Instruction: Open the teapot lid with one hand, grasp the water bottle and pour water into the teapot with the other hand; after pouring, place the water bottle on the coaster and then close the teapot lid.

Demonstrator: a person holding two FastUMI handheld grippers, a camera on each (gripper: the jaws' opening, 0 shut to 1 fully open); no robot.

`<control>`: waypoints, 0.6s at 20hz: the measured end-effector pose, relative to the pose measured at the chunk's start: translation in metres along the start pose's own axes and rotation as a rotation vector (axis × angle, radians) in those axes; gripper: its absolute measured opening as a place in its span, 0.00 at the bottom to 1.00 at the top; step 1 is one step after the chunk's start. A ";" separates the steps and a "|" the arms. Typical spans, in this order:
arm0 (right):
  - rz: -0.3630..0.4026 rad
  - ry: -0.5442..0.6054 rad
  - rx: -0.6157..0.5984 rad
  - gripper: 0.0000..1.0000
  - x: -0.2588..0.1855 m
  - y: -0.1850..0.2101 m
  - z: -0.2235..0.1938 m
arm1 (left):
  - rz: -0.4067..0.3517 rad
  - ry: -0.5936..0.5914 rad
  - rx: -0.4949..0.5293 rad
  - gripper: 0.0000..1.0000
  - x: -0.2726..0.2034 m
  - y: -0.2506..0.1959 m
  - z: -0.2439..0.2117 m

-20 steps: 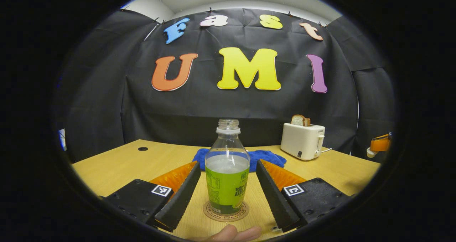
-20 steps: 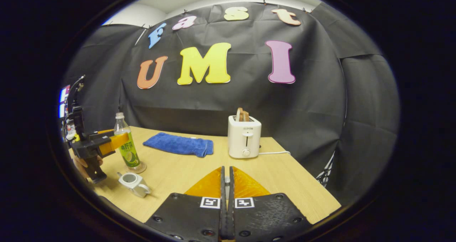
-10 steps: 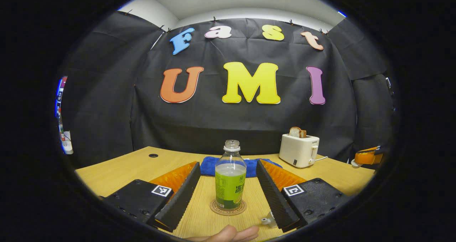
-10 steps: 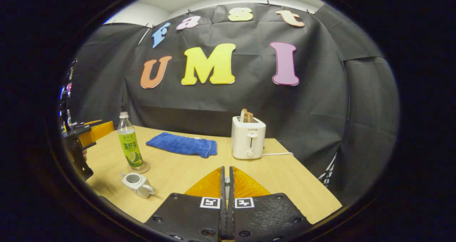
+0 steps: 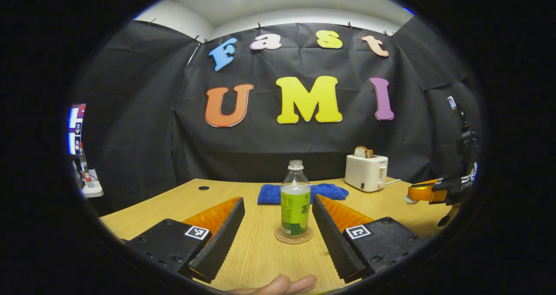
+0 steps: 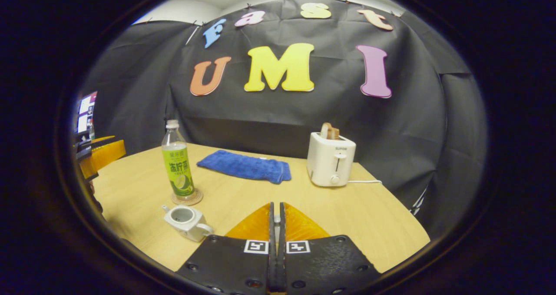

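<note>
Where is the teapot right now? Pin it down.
In the right gripper view the teapot sits lidless, low on the left of the table, just in front of the water bottle.

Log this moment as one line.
bottle upright on coaster | teapot lid off | left claw open, clear of bottle | right claw shut

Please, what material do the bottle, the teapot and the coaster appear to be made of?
Bottle: clear plastic, probably; see-through above a glossy green label.
Teapot: white, smooth and slightly shiny, likely glazed ceramic.
Coaster: flat brown disc with a matte look, perhaps cork or wood; hard to tell.
</note>
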State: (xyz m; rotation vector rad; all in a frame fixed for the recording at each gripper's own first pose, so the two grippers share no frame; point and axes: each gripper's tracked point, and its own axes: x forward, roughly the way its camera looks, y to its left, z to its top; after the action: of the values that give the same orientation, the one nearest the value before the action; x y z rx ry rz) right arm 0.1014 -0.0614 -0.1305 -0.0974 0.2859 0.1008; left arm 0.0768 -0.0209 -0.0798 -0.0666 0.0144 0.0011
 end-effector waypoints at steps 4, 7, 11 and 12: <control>0.068 -0.004 -0.015 0.00 0.007 0.045 -0.002 | 0.008 -0.014 -0.025 0.98 -0.010 0.021 0.002; 0.107 -0.002 -0.008 0.00 0.013 0.078 -0.001 | 0.002 -0.022 -0.031 0.98 -0.010 0.033 0.002; 0.148 -0.028 0.032 0.00 0.016 0.111 0.006 | -0.002 -0.014 -0.009 0.98 -0.012 0.041 0.004; 0.150 -0.034 0.041 0.00 0.017 0.117 0.008 | 0.002 -0.014 -0.005 0.98 -0.014 0.043 0.005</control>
State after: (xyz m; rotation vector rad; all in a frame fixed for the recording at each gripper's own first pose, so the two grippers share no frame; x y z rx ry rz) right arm 0.1068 0.0572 -0.1370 -0.0330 0.2606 0.2453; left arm 0.0630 0.0226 -0.0773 -0.0712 0.0003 0.0033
